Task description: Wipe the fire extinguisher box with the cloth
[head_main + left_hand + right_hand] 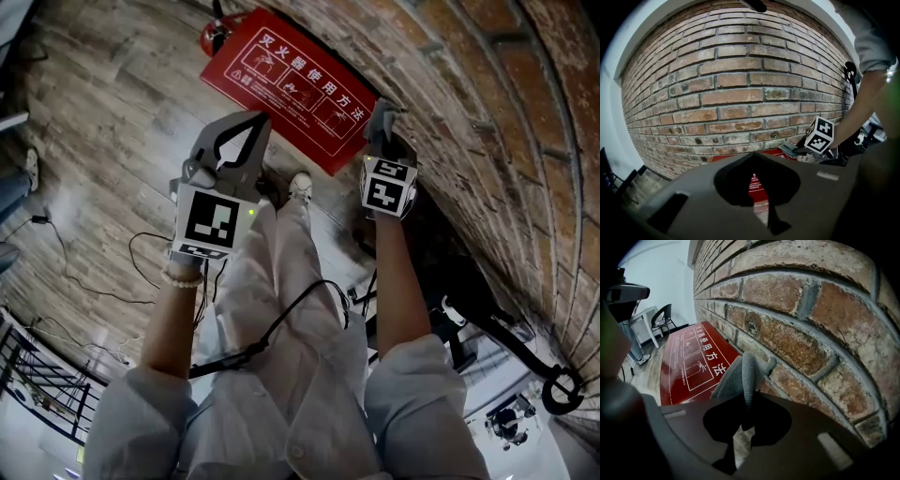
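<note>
Pale sleeves (pixel 424 386) and a trailing black cable (pixel 281 323) lie nearest in the head view. Beyond them each hand holds its tool out over the wooden floor (pixel 103 122).

The right tongs (pixel 382 120) are clamped on a folded grey cloth (pixel 741 375), which sticks out past their tips. The cloth sits at the near corner of the red fire extinguisher box (pixel 291 84), right where the box meets the brick wall (pixel 487 112). From the right gripper view it seems to rest on or just over that corner. Whether it is pressed down, I cannot tell.

The left tongs (pixel 255 122) hang above the box's near edge. Their tips are drawn together with nothing between them, so they are taking no part in the work.

The box itself lies flat on the floor against the wall, and its red lid with white printed instructions faces up.

My reading is that the wipe is at its start or at the end of a stroke, with most of the lid yet to be covered. The next move calls for keeping the cloth flat against the lid and drawing it along the surface away from the wall corner. The grip must stay firm enough that the fold does not slip out, and the left tongs should stay clear of the path.
</note>
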`<state>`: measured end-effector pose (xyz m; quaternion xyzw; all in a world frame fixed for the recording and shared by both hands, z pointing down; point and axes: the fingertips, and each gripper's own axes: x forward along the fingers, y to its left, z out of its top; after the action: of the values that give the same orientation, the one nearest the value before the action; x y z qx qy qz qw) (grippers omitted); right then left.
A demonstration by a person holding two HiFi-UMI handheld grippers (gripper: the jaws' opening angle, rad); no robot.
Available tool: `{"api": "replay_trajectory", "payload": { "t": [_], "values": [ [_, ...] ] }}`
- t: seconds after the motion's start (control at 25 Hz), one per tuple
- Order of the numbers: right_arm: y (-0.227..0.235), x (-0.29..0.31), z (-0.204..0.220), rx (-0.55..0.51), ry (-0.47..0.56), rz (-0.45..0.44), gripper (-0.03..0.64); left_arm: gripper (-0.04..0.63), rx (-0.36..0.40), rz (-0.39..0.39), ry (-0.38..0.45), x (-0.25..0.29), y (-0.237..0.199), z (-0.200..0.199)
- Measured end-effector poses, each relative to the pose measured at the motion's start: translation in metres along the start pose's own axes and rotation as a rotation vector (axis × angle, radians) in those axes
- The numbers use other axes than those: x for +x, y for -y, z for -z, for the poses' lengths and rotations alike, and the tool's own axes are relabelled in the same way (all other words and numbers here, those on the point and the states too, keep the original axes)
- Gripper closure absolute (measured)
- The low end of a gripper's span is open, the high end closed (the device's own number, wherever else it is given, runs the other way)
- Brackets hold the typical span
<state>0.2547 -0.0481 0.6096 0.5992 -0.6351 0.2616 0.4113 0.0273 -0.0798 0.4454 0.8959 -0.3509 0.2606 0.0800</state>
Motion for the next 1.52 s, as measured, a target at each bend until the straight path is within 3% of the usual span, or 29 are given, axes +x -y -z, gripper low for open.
{"api": "replay_trajectory", "payload": {
  "t": [0.48,0.8,1.52],
  "values": [
    [-0.001,-0.007,-0.004,0.002,0.011,-0.006,0.598,0.598,-0.008,-0.016,0.000,-0.006,-0.012,0.004],
    [-0.020,-0.040,-0.036,-0.022,0.108,-0.052,0.597,0.597,-0.023,-0.044,0.006,-0.019,-0.031,0.003],
    [-0.186,-0.059,-0.153,-0.106,0.290,-0.377,0.597,0.598,-0.083,-0.134,-0.002,-0.051,-0.087,0.031]
  ]
}}
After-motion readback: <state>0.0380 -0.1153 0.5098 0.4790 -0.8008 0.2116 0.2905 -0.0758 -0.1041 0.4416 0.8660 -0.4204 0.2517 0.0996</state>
